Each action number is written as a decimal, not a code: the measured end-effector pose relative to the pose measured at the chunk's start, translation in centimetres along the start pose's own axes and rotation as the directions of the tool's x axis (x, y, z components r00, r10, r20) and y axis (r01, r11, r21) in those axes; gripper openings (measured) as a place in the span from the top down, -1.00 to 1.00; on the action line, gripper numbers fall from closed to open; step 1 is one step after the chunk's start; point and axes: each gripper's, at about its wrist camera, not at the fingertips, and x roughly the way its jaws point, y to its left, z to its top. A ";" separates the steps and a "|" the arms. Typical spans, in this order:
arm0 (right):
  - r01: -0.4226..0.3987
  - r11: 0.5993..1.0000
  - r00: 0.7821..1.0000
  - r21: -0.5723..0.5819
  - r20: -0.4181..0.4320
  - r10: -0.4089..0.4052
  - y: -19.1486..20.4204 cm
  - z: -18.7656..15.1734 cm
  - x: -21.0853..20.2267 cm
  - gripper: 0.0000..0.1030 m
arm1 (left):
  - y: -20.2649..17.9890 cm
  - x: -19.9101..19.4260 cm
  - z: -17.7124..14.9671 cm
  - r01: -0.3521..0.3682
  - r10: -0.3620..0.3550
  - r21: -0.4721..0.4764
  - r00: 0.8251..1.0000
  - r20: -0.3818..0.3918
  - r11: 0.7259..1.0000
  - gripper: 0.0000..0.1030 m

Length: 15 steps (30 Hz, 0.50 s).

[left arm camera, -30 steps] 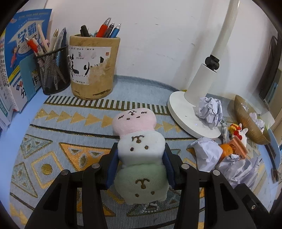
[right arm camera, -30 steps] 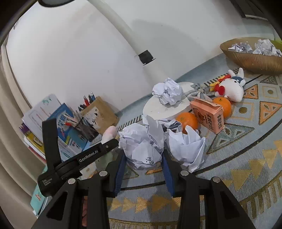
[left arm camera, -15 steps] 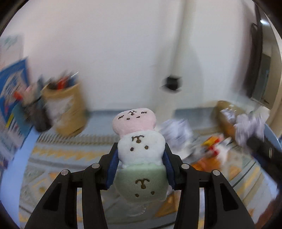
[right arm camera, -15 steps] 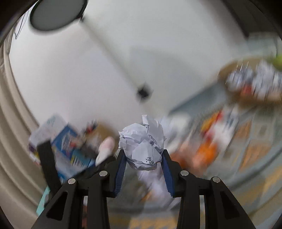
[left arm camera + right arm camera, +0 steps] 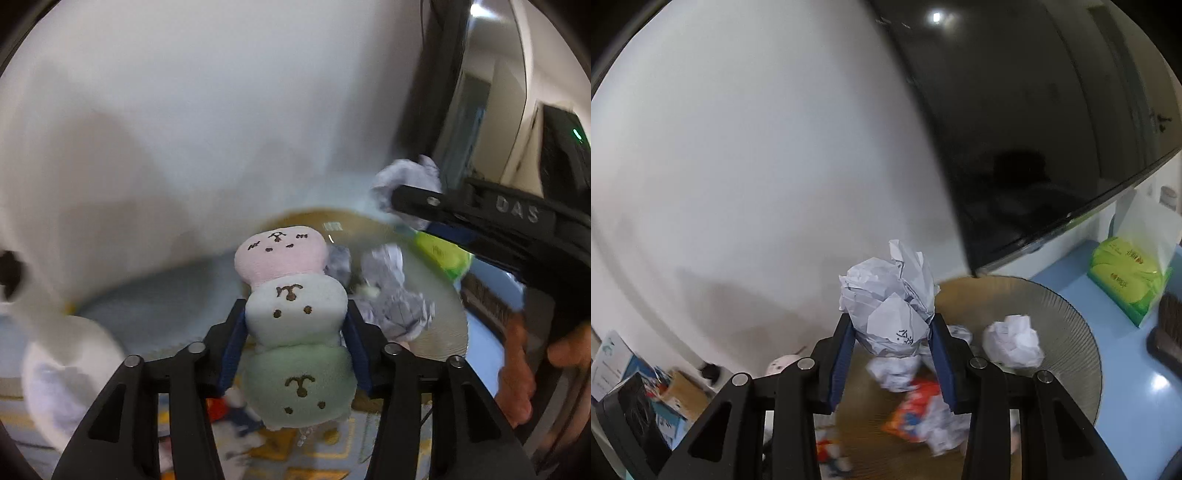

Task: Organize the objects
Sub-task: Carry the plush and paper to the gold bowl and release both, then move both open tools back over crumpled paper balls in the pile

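My left gripper is shut on a plush toy of three stacked faces, pink, white and green, held in the air. My right gripper is shut on a crumpled paper ball and holds it above the woven bowl. The bowl holds several paper balls and an orange wrapper. In the left wrist view the bowl lies just behind the plush, and the right gripper with its paper ball hangs above it at the right.
A green tissue pack and a dark brush lie on the blue desk right of the bowl. A black monitor stands behind. The white lamp base is at the left. Books and pen holders sit far left.
Both grippers have lifted off the mat and swung right to the woven bowl, each still holding its object. The pen holders have left the left wrist view.
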 end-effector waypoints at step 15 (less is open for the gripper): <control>0.043 0.999 0.993 -0.033 -0.110 -0.046 0.6 -1.6 -0.7 -1.00 | 0.9 -4.4 -1.9 -0.014 0.014 0.077 1.000 -0.002 0.997 -0.99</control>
